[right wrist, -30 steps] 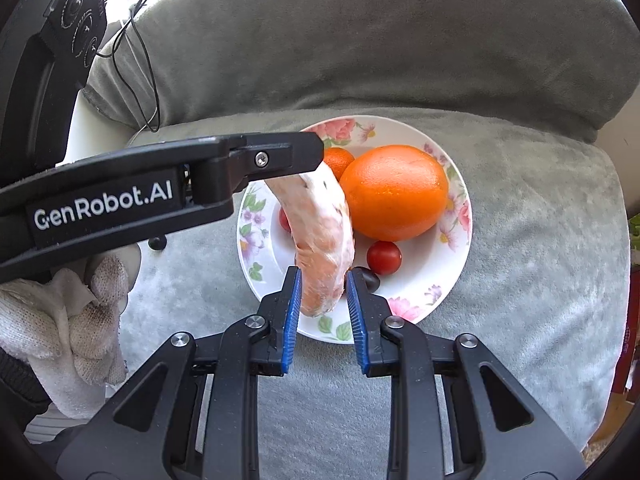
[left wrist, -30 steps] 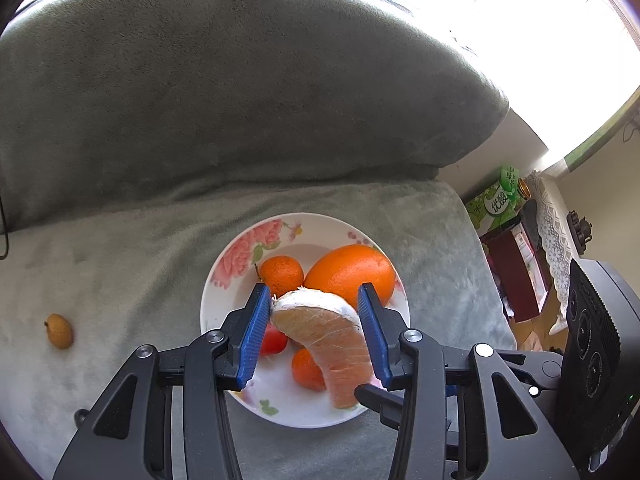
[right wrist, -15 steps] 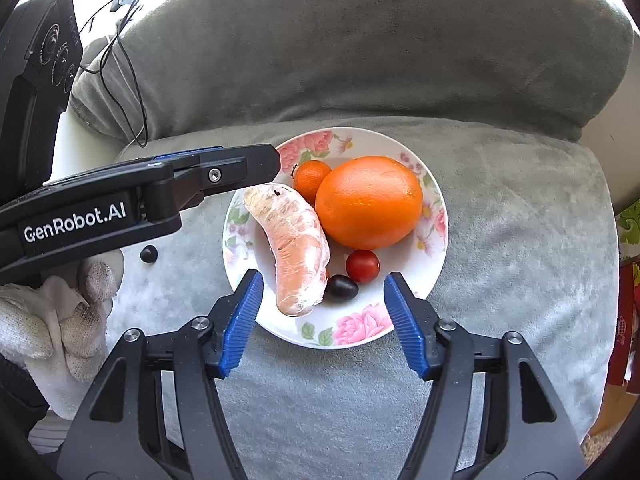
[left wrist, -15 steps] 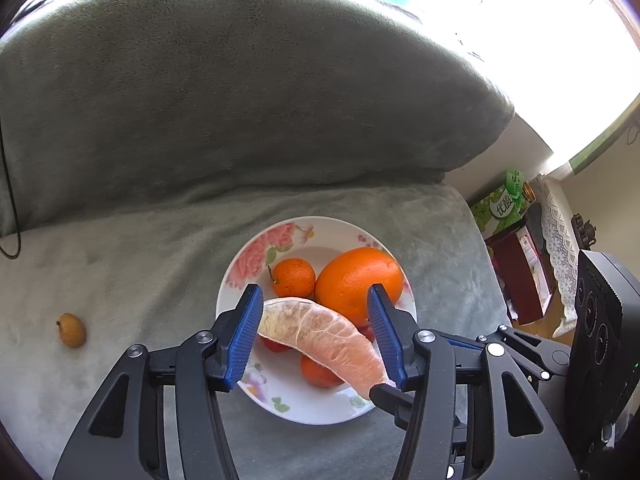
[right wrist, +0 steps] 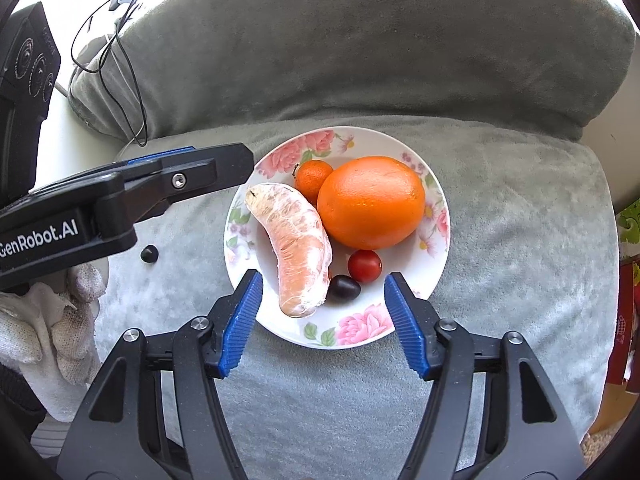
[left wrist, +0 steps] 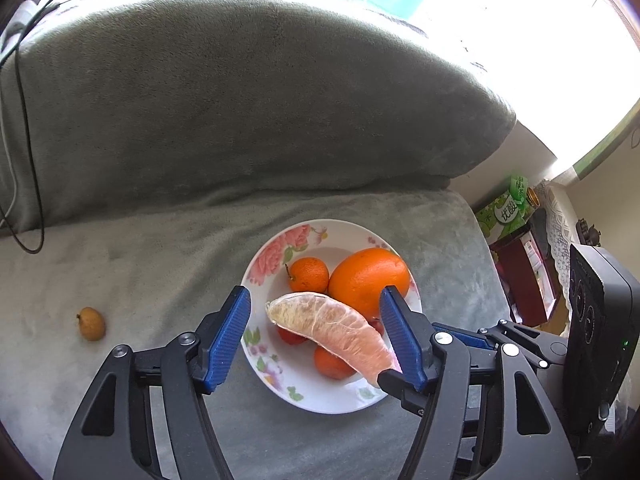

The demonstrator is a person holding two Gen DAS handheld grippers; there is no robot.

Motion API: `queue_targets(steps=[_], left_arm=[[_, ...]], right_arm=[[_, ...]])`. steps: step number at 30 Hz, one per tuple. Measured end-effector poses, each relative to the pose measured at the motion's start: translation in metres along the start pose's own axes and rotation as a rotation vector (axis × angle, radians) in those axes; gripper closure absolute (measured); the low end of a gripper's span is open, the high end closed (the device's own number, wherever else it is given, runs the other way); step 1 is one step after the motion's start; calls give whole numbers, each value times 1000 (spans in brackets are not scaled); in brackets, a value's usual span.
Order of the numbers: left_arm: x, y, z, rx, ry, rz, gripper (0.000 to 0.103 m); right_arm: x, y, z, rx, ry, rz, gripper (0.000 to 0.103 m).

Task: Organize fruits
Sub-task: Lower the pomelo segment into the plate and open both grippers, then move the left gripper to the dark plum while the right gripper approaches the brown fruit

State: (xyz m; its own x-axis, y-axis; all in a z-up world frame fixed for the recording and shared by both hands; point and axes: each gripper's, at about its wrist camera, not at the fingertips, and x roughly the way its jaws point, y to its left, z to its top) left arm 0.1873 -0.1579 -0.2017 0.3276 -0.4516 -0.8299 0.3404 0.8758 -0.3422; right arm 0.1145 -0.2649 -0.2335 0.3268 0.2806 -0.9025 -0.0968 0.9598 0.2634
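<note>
The pomelo segment [right wrist: 298, 248] lies on the plate [right wrist: 434, 256], both the left gripper [left wrist: 316, 346] and the right gripper [right wrist: 324, 318] spread wide above it.

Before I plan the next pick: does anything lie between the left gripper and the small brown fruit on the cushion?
Nothing visible: only grey cushion separates the left gripper from the small brown fruit.

Pomelo segment [left wrist: 334, 330] hides cherry tomatoes [left wrist: 291, 336] (left view)
</note>
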Motion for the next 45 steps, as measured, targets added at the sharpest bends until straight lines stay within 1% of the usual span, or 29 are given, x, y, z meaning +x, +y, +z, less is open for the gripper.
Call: queue_targets(steps=[5,12,16,24,33,36,38,42,43,45], left_arm=[[-14,10,-6,-4,-31,35,36],[-35,32,-23,-26,-70,94,36],[-45,52,-36,-68,-84,117,36],[-57,89,-64,-160,-95,155,36],[-60,122,-92,-264,-94,166,39],[-57,131,-98,-294,-92,166,44],[-54,138,-103,-312,-86,159,50],[-48,145,-112,-332,-74,150,54],[-47,147,-113,-336,-71,147,57],[-43,150,-117,-346,-64,144,59]], right_arm=[[-2,2,5,-2,-13,-3,37],[-1,12,20,-16,-31,2,37],[4,22,30,-32,-29,16,37],[19,56,50,-110,-24,43,37],[46,106,71,-236,-10,86,37],[56,123,76,-283,1,95,37],[62,133,78,-311,6,100,37],[78,153,82,-351,32,114,37],[81,156,83,-359,38,118,37],[87,163,84,-373,50,126,38]])
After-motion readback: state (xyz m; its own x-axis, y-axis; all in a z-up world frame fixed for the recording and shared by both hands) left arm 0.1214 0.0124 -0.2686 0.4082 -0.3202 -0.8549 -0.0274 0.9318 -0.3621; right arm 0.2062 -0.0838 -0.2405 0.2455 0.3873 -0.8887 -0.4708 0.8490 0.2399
